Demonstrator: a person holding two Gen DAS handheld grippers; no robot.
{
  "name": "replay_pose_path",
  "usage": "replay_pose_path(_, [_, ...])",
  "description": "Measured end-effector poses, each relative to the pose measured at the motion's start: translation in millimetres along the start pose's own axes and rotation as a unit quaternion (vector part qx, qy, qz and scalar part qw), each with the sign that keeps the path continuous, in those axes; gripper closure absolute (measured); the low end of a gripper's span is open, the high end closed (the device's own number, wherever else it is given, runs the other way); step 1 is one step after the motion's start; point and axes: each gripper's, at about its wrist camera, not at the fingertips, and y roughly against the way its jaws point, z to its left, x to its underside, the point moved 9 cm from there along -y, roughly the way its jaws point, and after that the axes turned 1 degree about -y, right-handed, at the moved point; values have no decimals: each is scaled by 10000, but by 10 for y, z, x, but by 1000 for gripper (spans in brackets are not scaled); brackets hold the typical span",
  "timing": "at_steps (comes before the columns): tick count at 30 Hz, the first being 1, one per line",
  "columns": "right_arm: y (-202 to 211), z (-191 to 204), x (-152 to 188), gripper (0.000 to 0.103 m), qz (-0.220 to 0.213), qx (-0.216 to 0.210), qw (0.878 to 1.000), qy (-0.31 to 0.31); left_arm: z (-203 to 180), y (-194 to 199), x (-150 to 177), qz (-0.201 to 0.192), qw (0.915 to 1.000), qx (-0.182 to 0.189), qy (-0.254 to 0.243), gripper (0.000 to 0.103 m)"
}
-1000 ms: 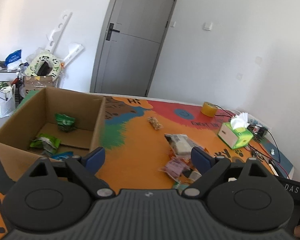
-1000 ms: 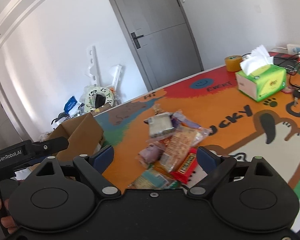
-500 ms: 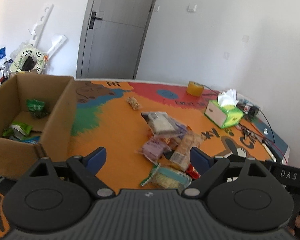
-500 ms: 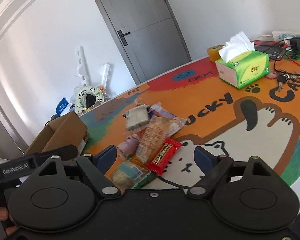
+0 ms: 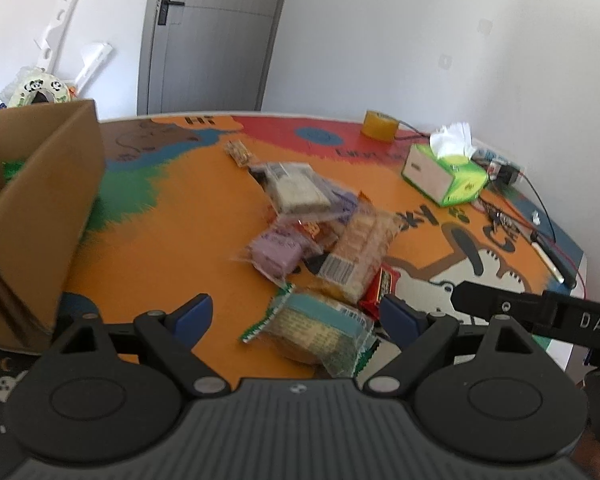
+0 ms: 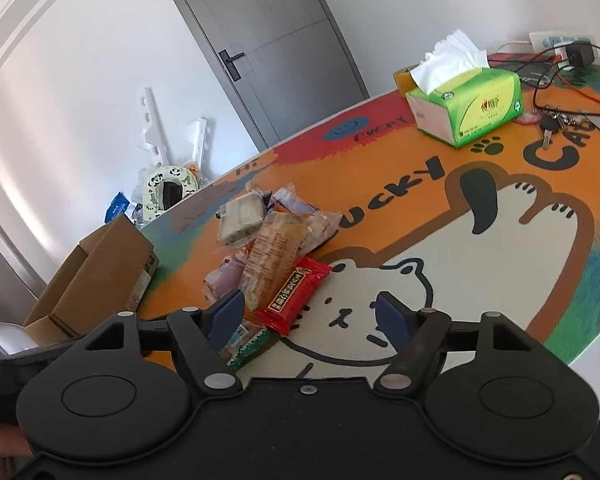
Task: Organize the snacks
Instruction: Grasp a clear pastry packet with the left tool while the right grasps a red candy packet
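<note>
A pile of snack packets lies on the colourful table mat: a green-edged cracker pack [image 5: 320, 330], a red bar [image 5: 382, 286], a long biscuit pack [image 5: 360, 248], a purple packet [image 5: 278, 248] and a clear pack of pale wafers [image 5: 296, 190]. A small snack bar [image 5: 240, 152] lies apart, farther back. My left gripper [image 5: 296, 318] is open, just above the green-edged pack. My right gripper [image 6: 312, 316] is open above the red bar [image 6: 294, 294]. The cardboard box [image 5: 36, 216] stands at the left and also shows in the right wrist view [image 6: 96, 280].
A green tissue box [image 5: 444, 176] and a yellow tape roll [image 5: 380, 126] stand at the back right. Cables, keys [image 6: 552, 124] and a charger lie at the right edge. The right gripper's body [image 5: 540, 312] shows low right in the left wrist view.
Both grippers have moved down and closer to the snack pile. The left one has swung right, away from the box. Both stay open.
</note>
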Motion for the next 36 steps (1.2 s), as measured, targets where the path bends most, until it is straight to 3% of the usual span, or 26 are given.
replay_pose_path(7, [-116, -45, 7, 36, 97, 19, 9999, -58, -32, -243, 124, 271, 9996, -15, -126, 13])
replay_pose_path(14, [-207, -55, 10, 36, 151, 14, 9999, -80, -64, -327, 139, 208, 9990, -105, -382, 14])
replay_pose_path(15, [-221, -51, 8, 36, 156, 10, 9998, -81, -69, -323, 142, 192, 9989, -102, -418, 15])
replay_pose_path(19, [-303, -12, 12, 36, 197, -14, 9998, -64, -101, -286, 152, 142, 9984, 1, -544, 41])
replay_pose_path(23, [-398, 61, 18, 36, 223, -9, 9998, 14, -67, -240, 157, 132, 9987, 124, -478, 53])
replay_pose_path(36, [-699, 342, 42, 40, 339, 68, 9988, 355, 339, -56, 32, -43, 9998, -190, 5, 55])
